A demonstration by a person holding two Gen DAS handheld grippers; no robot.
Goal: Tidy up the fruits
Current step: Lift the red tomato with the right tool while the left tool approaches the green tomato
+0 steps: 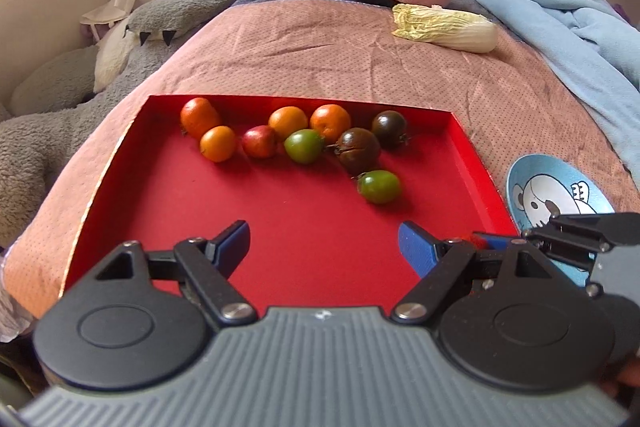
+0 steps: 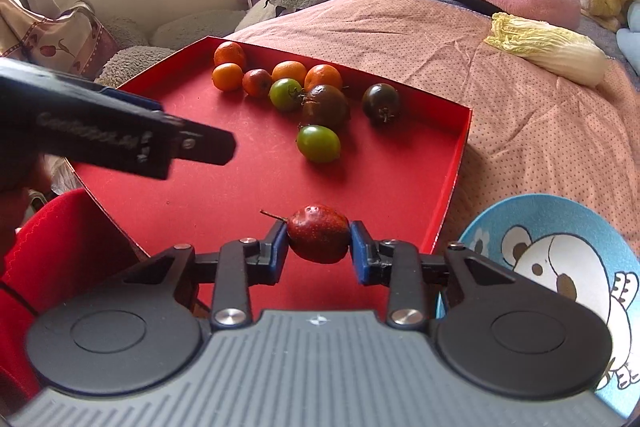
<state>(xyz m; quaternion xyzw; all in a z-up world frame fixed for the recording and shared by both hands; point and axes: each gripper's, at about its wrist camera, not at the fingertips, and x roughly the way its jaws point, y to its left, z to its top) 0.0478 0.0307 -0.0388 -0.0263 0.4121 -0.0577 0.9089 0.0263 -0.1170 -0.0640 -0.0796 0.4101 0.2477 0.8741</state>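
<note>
Right gripper has its blue pads clamped on a small speckled red fruit, held just over the near edge of the red tray, right beside the blue bear plate. Left gripper hangs over the tray with its jaws spread wide, nothing in them. The rest sits bunched at the far end: oranges, green tomatoes, dark tomatoes, another red fruit. Napa cabbage lies on the pink bedspread

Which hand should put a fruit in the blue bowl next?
Right. The right gripper already clamps a red fruit, and the bowl is just beside it. The left gripper is open and empty.
</note>
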